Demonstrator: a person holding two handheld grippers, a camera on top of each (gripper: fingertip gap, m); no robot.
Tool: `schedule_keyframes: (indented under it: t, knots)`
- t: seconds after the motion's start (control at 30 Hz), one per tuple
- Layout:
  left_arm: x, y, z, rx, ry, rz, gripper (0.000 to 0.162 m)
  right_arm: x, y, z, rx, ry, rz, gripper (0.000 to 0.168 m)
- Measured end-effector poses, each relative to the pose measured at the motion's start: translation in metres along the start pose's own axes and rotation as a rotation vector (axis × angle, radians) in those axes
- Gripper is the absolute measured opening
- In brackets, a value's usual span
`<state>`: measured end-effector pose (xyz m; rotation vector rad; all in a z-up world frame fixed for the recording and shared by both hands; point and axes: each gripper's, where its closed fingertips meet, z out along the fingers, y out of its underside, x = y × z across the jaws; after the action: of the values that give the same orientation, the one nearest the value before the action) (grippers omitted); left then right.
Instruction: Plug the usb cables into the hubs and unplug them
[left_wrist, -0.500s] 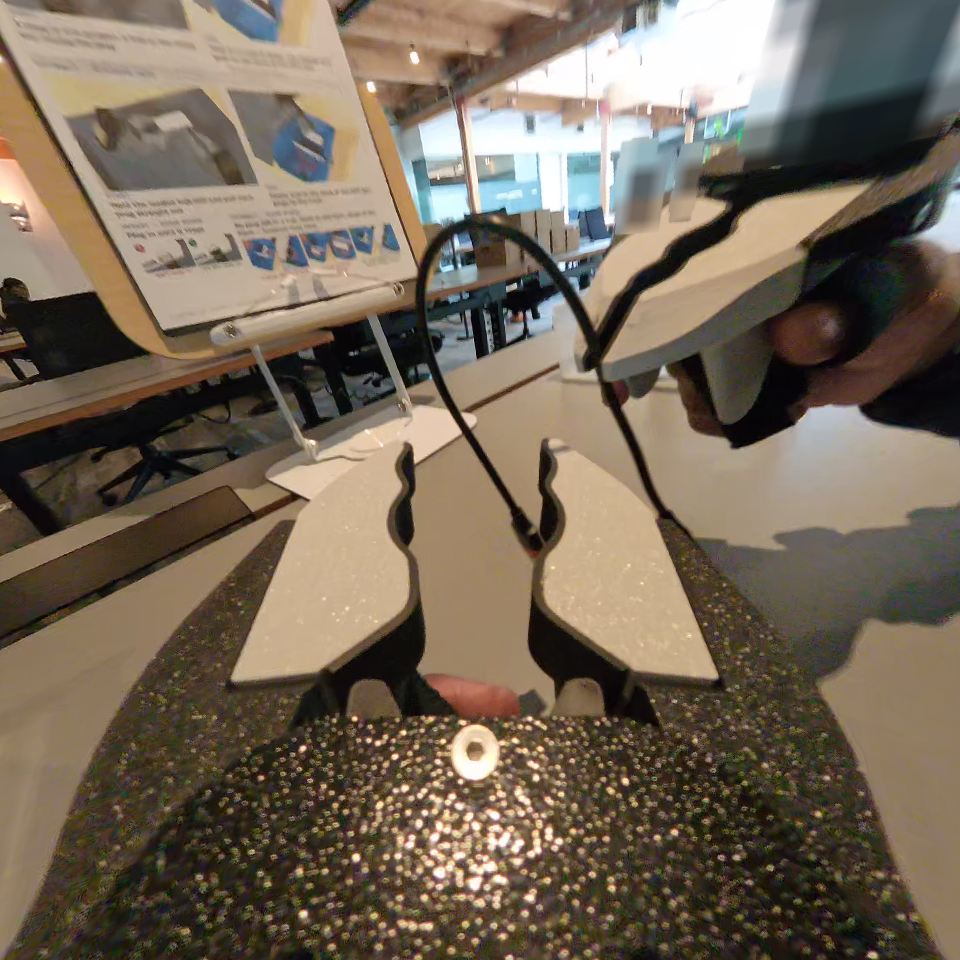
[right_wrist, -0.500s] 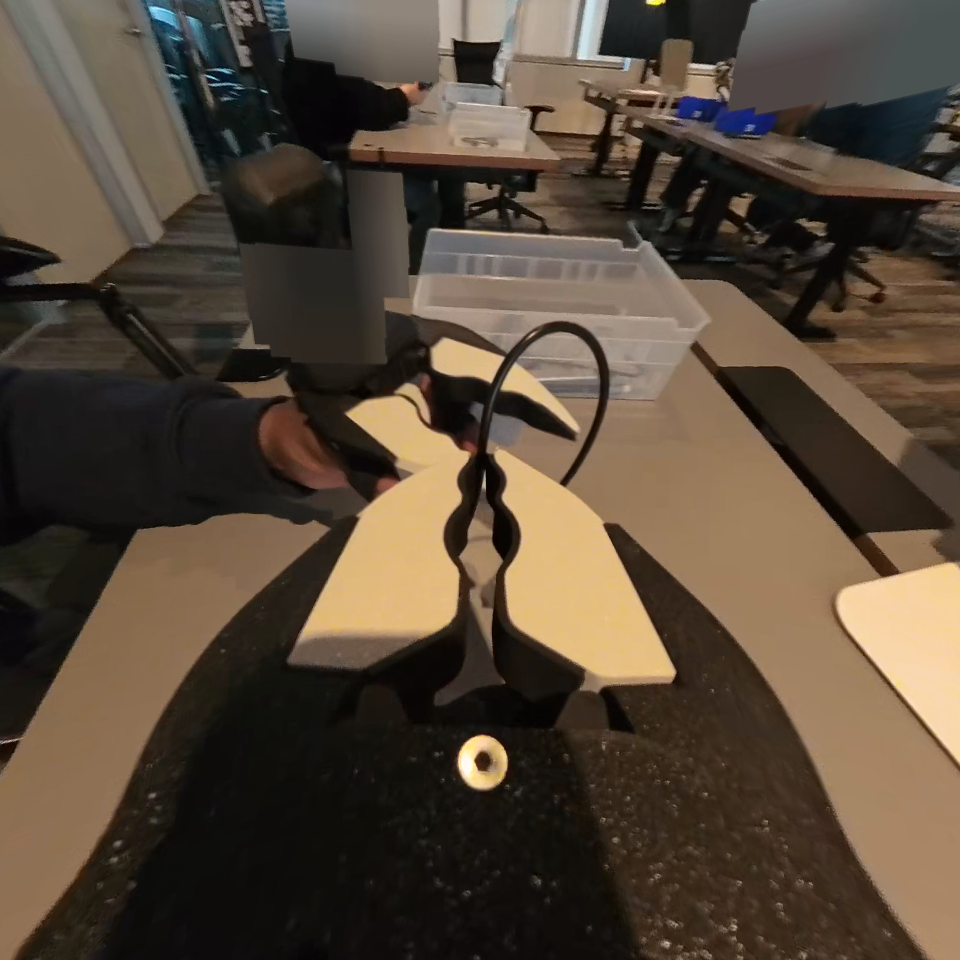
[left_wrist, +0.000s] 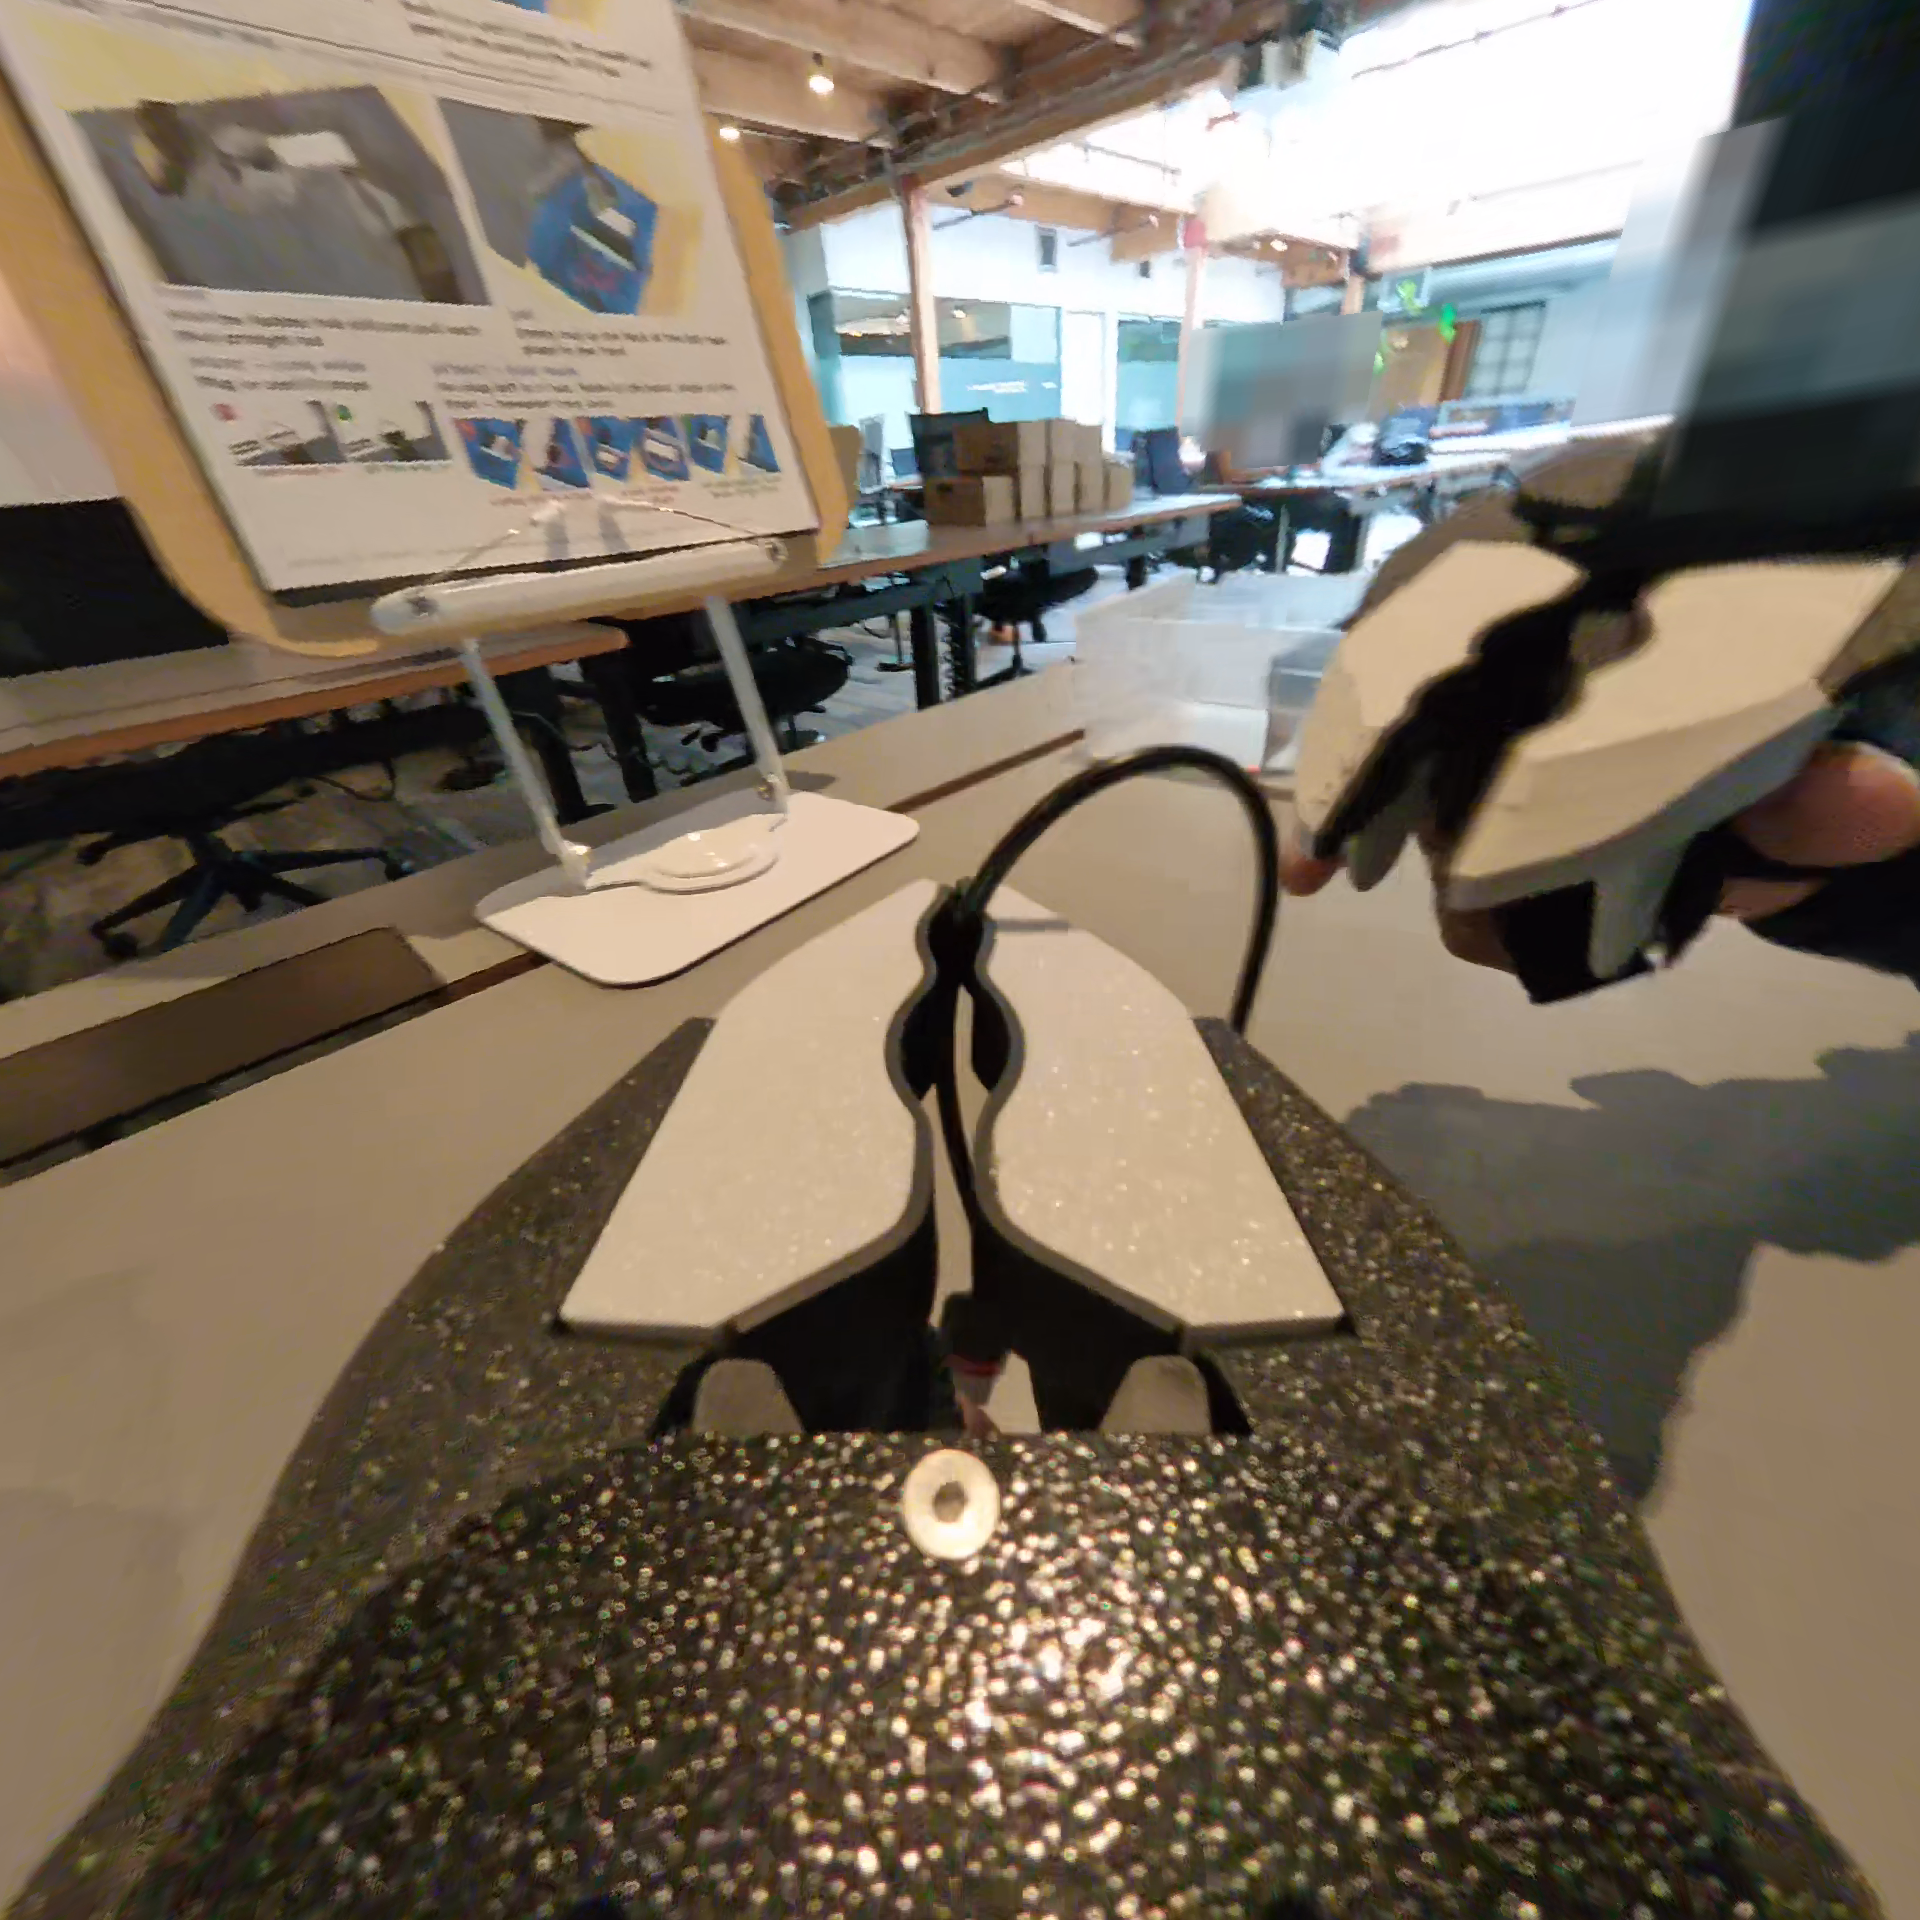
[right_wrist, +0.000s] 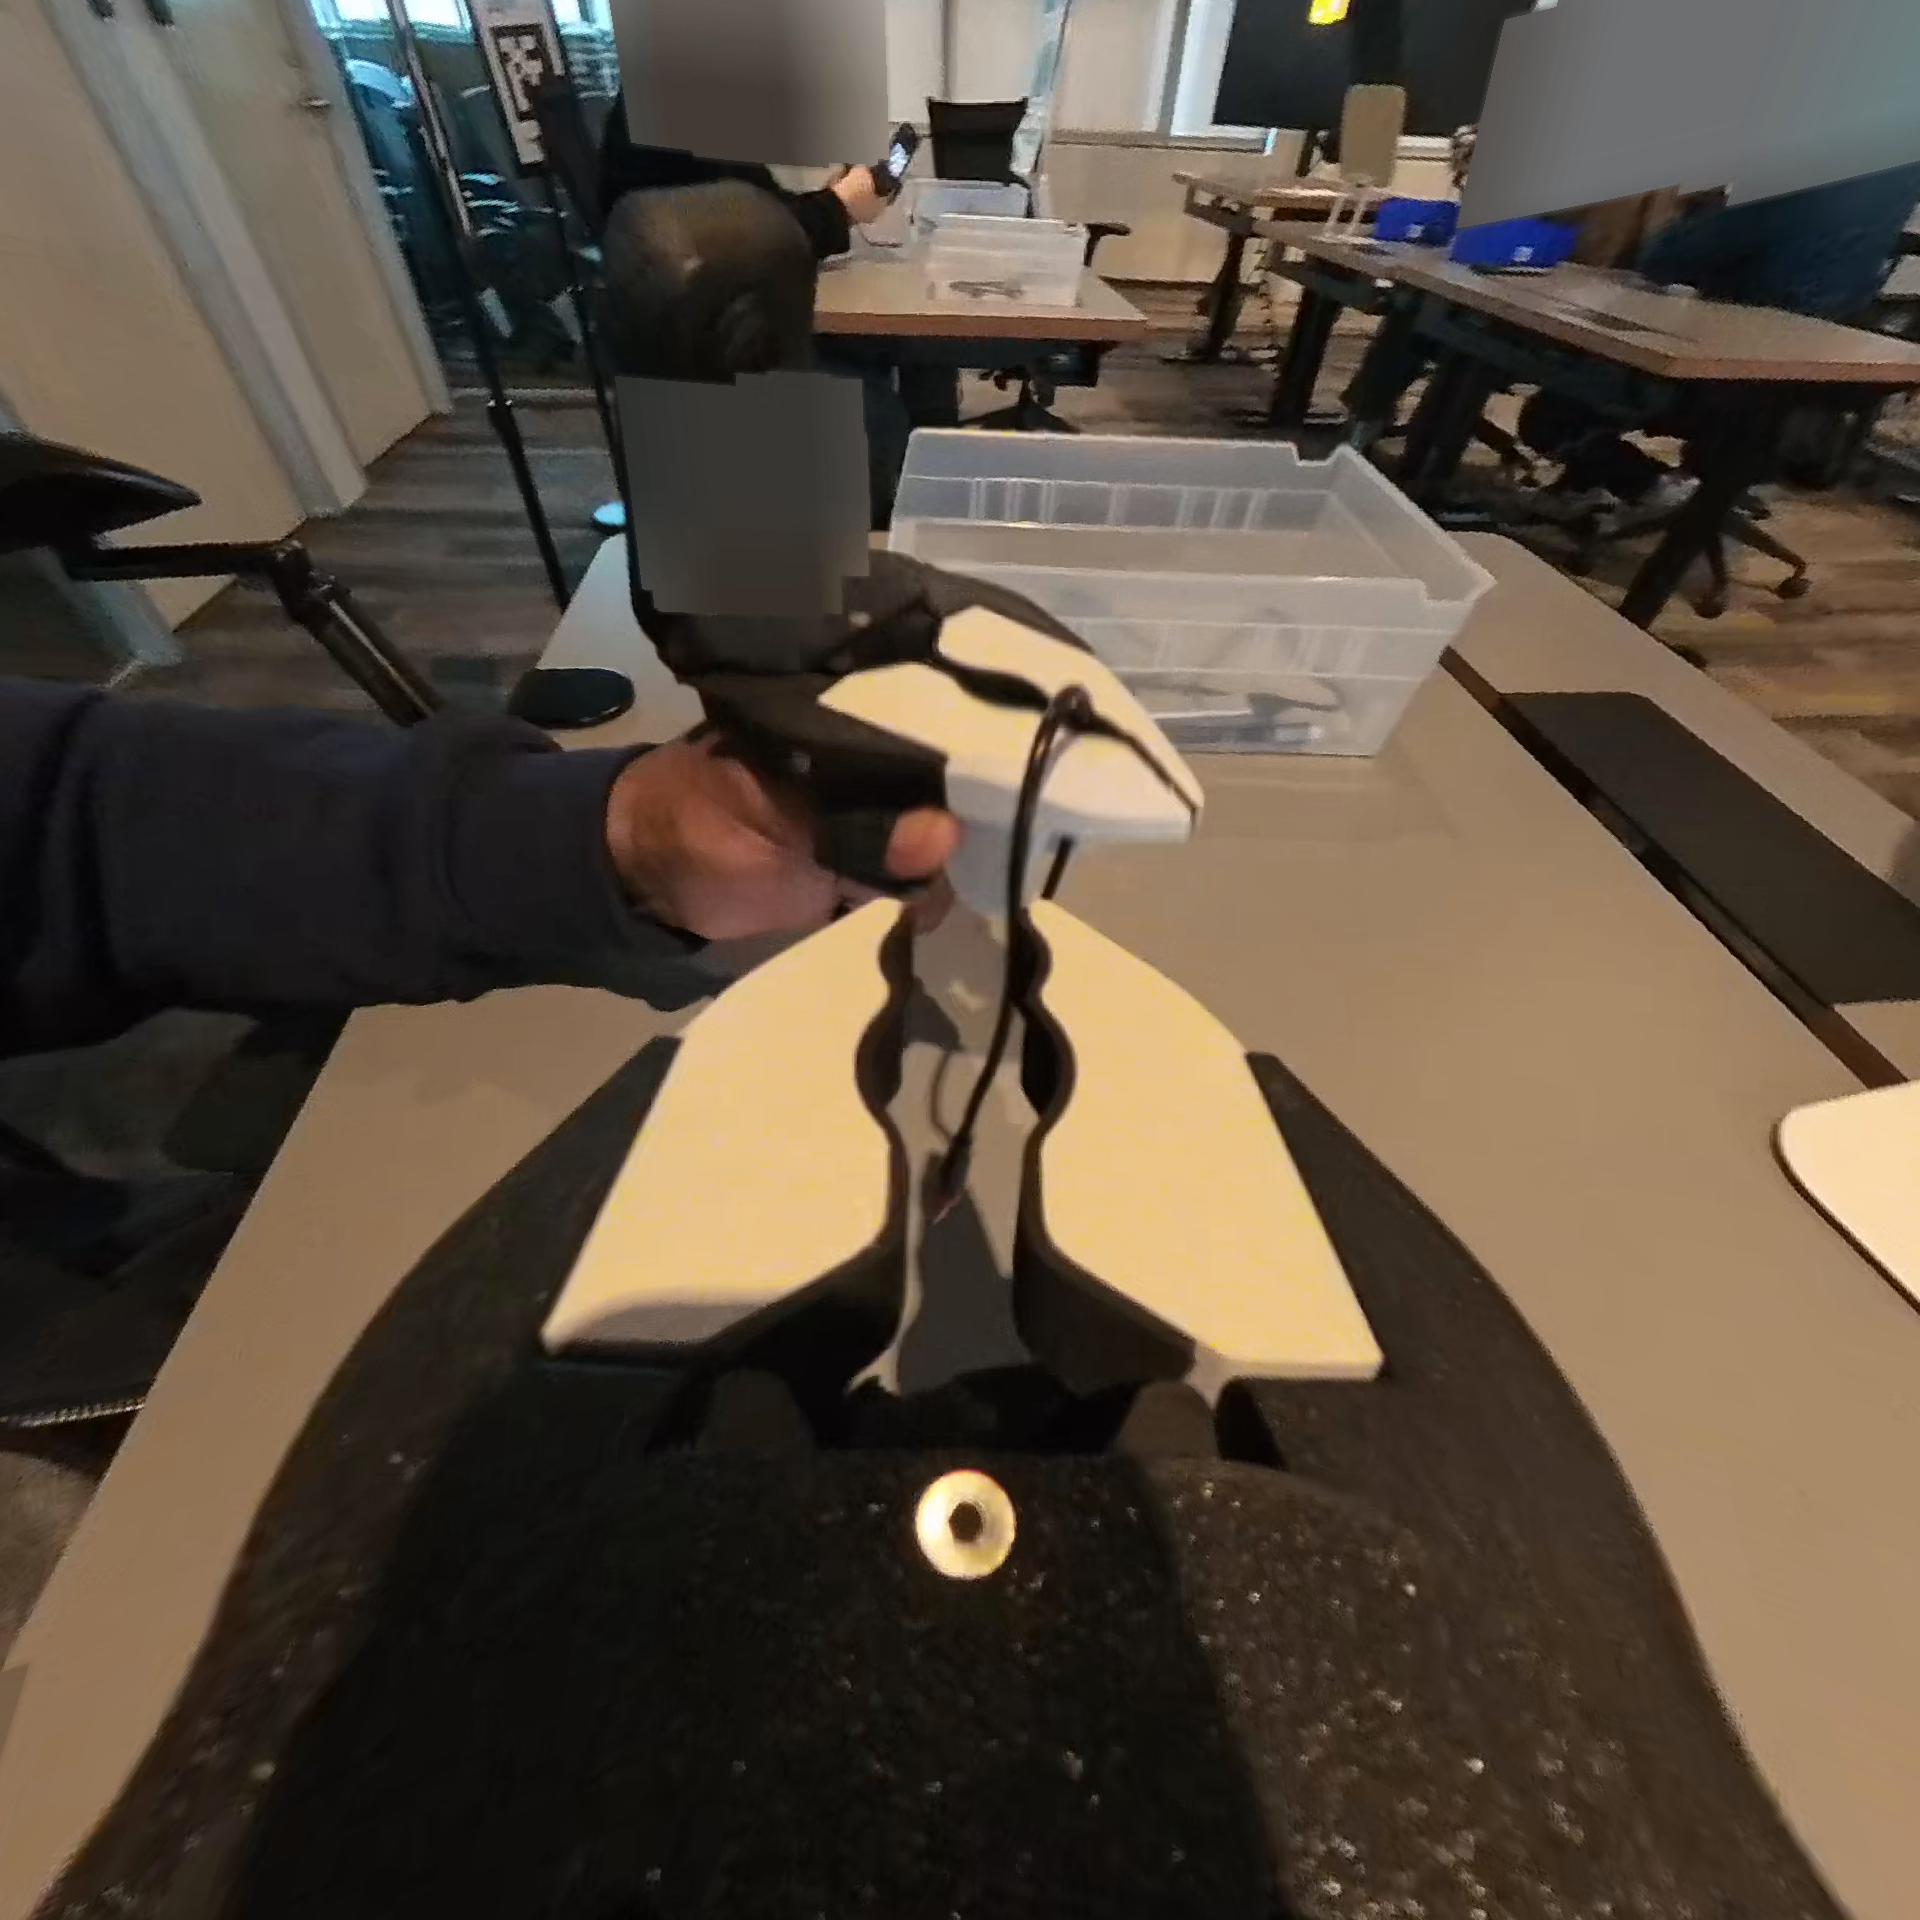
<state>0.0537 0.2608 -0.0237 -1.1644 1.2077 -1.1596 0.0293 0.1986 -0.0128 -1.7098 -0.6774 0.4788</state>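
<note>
While the left tongs (left_wrist: 958, 940) pinch the black usb cable (left_wrist: 1164, 774) at their tips, it arcs over and its free plug (right_wrist: 951, 1174) dangles between the parted right tongs (right_wrist: 961, 925), above the worktop (right_wrist: 1403, 997). No hub is in view. This looks like a handover; next the right tongs should clamp the plug.

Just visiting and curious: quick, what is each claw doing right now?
Left gripper: closed on the black cable.
Right gripper: open, holding nothing; the cable's loose end hangs between its fingers.
</note>
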Motion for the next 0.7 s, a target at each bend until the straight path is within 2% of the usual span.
schedule_keyframes:
  t: [0.1, 0.2, 0.33, 0.43, 0.5, 0.57, 0.63, 0.7]
  knots:
    - [-0.024, -0.010, -0.013, 0.037, -0.087, -0.051, 0.000, 0.004, 0.009, -0.012, 0.013, 0.041, 0.014, 0.031]
    - [-0.056, -0.030, -0.038, 0.073, -0.237, -0.019, 0.000, 0.011, 0.032, -0.028, -0.023, 0.134, -0.020, 0.031]
    - [-0.120, -0.083, -0.108, 0.165, -0.557, 0.089, 0.000, 0.027, 0.075, -0.048, -0.170, 0.287, -0.138, 0.029]
    - [-0.179, -0.097, -0.170, 0.099, -0.824, 0.172, 0.000, 0.033, 0.094, -0.056, -0.222, 0.319, -0.140, 0.028]
    - [-0.219, -0.087, -0.208, 0.006, -0.990, 0.212, 0.000, 0.036, 0.096, -0.058, -0.226, 0.330, -0.129, 0.028]
    - [-0.249, -0.063, -0.232, -0.074, -1.076, 0.217, 0.000, 0.037, 0.095, -0.058, -0.221, 0.336, -0.126, 0.027]
    - [-0.271, -0.022, -0.238, -0.214, -1.076, 0.144, 0.000, 0.038, 0.095, -0.057, -0.228, 0.337, -0.125, 0.027]
    - [-0.279, 0.021, -0.234, -0.386, -1.011, 0.019, 0.000, 0.038, 0.099, -0.055, -0.251, 0.339, -0.125, 0.027]
